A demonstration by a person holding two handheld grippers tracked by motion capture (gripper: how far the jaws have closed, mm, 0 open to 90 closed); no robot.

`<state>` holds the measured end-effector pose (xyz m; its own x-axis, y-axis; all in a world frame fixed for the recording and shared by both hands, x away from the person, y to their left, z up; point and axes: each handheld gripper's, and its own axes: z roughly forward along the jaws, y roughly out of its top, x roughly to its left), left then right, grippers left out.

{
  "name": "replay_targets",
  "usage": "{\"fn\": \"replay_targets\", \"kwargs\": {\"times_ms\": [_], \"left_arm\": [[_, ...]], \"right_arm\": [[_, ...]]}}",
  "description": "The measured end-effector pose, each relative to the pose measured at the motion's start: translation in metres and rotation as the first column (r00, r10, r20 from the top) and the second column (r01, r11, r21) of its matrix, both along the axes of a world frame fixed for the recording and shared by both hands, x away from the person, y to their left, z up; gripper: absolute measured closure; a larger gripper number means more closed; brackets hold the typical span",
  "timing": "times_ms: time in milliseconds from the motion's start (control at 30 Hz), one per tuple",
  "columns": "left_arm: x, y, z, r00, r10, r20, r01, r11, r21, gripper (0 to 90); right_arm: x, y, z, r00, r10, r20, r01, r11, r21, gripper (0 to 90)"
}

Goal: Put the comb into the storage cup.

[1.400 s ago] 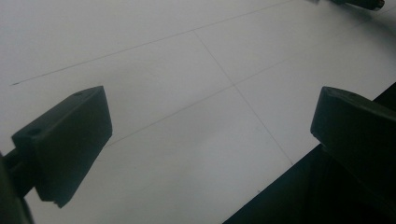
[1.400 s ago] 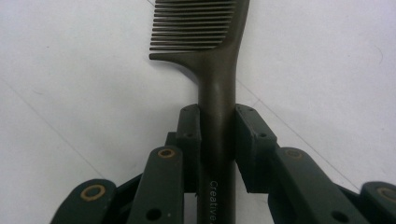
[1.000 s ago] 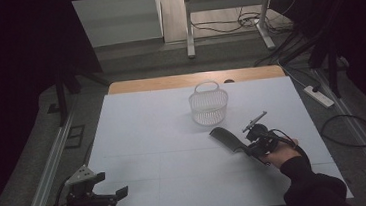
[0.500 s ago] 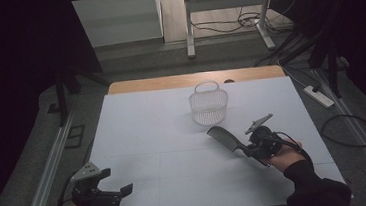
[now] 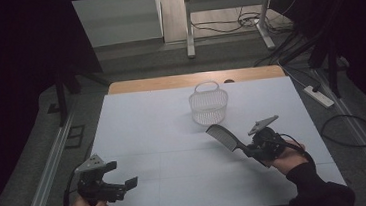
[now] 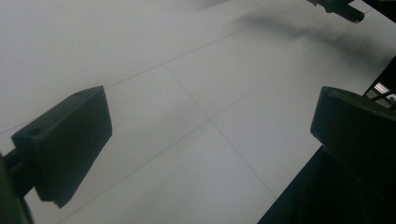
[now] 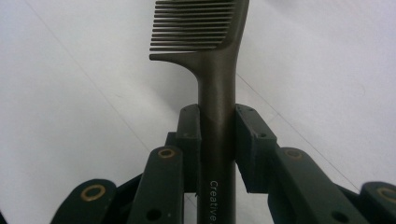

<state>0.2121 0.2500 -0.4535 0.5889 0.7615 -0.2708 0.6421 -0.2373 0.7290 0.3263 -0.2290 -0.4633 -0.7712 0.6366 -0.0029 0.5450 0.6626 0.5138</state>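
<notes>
Right gripper (image 5: 253, 149) pinching comb (image 5: 222, 136) by handle, teeth end raised just in front of basket (image 5: 209, 105). Left gripper (image 5: 120, 183) spread wide, nothing between jaws, well left of basket.

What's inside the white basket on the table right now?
Nothing shows inside the white basket: through its open top and mesh wall it looks empty, though its floor is too small to make out. The comb is outside it, held in the right claw.

Comb (image 5: 222, 135) in right gripper (image 5: 255, 149) (above table (image 5: 148, 131))
</notes>
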Motion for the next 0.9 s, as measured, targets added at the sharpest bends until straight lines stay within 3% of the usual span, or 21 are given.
{"fn": "replay_targets", "kwargs": {"times_ms": [300, 633, 900], "left_arm": [[0.015, -0.007, 0.004, 0.9998, -0.019, -0.005, 0.018, 0.9994, -0.028, 0.0], [0.031, -0.018, 0.016, 0.9987, -0.044, 0.025, 0.046, 0.9976, -0.052, 0.0], [0.047, -0.028, 0.021, 0.9975, -0.067, 0.022, 0.068, 0.9957, -0.064, 0.0]], "right_arm": [[-0.010, -0.001, 0.007, 0.9990, 0.023, 0.039, -0.025, 0.999, 0.044, 71.9], [-0.021, -0.001, 0.013, 0.9957, 0.035, 0.085, -0.041, 0.997, 0.066, 71.9], [-0.028, -0.002, 0.018, 0.9916, 0.042, 0.122, -0.052, 0.995, 0.079, 71.9]]}}
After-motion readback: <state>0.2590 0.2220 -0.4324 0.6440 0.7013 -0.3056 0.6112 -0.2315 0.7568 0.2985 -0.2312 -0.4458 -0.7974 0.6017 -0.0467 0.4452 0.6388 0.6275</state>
